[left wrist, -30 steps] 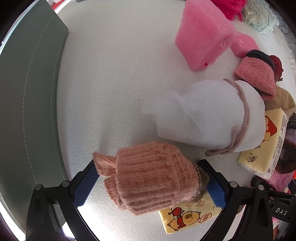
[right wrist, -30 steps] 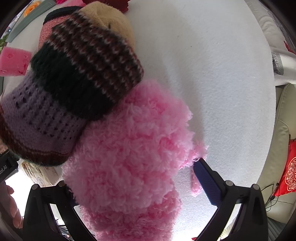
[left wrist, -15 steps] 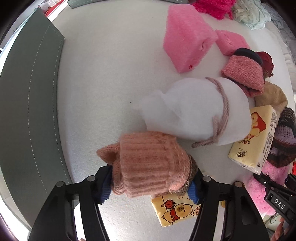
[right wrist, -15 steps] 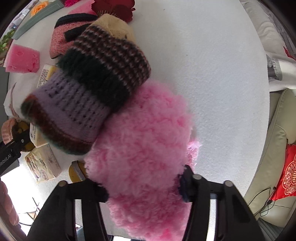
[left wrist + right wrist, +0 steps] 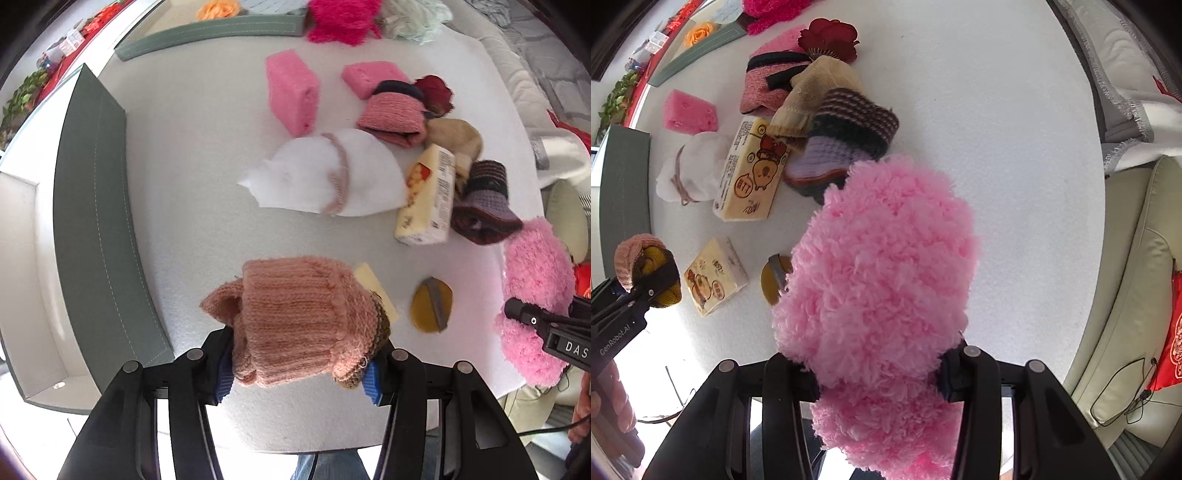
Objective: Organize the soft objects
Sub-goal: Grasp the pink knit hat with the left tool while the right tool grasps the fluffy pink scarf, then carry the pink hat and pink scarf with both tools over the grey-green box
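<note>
A salmon knitted glove (image 5: 299,321) is pinched between the blue pads of the left gripper (image 5: 297,363) and is held clear above the white table (image 5: 192,140). Its ribbed length is laid crosswise to the fingers, the thumb stub at the left. A fluffy pink glove (image 5: 882,266) is clamped by the right gripper (image 5: 877,376); its long axis runs forward, away from the fingers, and a lower lobe hangs beneath them.

The grey-green tray (image 5: 96,221) is seen at the left of the table. It lies just left of the left gripper and well apart from the right one, so the left hand is judged the nearer for a drop there; whether the tray is the intended place cannot be told.

Left on the table between the grippers and the far edge are a white fabric bundle (image 5: 328,177) tied with cord, a yellow tissue pack (image 5: 428,195) touching a striped purple knit (image 5: 484,206), a pink knit (image 5: 395,114), and two pink sponges (image 5: 291,92).
</note>
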{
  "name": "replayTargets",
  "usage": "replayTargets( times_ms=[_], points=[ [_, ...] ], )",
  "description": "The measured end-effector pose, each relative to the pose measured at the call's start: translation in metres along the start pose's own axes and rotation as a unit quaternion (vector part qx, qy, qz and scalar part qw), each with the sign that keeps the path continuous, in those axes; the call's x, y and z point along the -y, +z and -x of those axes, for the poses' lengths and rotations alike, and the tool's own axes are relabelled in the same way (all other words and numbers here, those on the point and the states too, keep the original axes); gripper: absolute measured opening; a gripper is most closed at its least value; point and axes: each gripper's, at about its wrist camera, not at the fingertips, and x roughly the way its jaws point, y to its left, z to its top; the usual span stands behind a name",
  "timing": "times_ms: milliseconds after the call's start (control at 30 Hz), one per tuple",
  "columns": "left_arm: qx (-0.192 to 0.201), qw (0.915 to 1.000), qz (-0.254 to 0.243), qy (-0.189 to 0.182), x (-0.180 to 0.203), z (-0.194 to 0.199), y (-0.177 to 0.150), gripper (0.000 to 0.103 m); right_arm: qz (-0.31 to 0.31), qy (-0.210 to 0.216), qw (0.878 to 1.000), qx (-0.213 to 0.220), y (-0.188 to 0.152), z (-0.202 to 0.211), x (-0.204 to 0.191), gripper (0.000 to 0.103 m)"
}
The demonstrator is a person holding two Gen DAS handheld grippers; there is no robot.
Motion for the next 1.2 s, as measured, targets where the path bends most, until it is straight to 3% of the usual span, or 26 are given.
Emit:
replayTargets(
  times_ms=[233,400,600,700,933,1200],
  points=[
    [0.027,0.9989,-0.034,-0.019,0.019,0.044,-0.038,0.055,0.002,0.021,1.0,0.012,-0.019,0.013,0.0,0.048],
    [0.066,0.9974,-0.026,-0.008,-0.007,0.079,-0.029,0.055,0.02,0.019,0.999,0.042,-0.006,0.05,-0.009,0.048],
    [0.099,0.995,0.012,0.008,-0.039,0.109,-0.02,0.055,0.069,0.014,0.995,0.071,0.01,0.091,-0.05,0.048],
    [0.118,0.9923,0.032,0.02,-0.053,0.119,-0.02,0.055,0.099,0.012,0.991,0.086,0.025,0.114,-0.091,0.048],
    [0.156,0.9798,0.114,0.051,-0.106,0.141,-0.031,0.055,0.176,0.014,0.978,0.11,0.059,0.116,-0.166,0.048],
    [0.157,0.9544,0.239,0.085,-0.182,0.142,-0.057,0.055,0.287,0.014,0.95,0.119,0.073,0.096,-0.267,0.048]
  ],
)
